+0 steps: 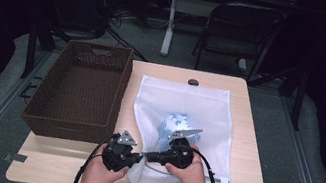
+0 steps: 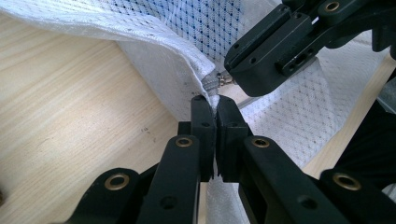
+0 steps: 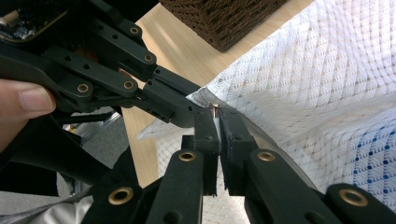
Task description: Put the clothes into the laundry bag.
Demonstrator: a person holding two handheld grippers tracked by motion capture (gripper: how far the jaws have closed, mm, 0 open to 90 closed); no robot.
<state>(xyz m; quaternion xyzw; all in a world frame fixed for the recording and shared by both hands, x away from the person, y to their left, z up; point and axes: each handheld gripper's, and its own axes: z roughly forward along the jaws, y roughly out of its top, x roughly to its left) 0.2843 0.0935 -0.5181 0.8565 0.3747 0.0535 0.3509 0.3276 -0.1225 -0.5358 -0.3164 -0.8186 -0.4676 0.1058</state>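
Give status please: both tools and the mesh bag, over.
Left tool shut on mesh bag corner. Right tool shut on zipper pull. Nothing in the way; basket beside.

The mesh laundry bag (image 1: 208,109) is showing as white netted cloth, semi-sheer, with a fine diamond weave and a soft matt look; its zipper (image 2: 211,84) is reading as grey toothed tape with a small shiny metal pull (image 3: 214,110). The table (image 1: 244,136) is presenting pale, smooth, matt wood grain. The basket (image 1: 81,90) is appearing as dark brown woven wicker, rough-textured. The gripper jaws are looking like matt black plastic with brass-coloured rivets.
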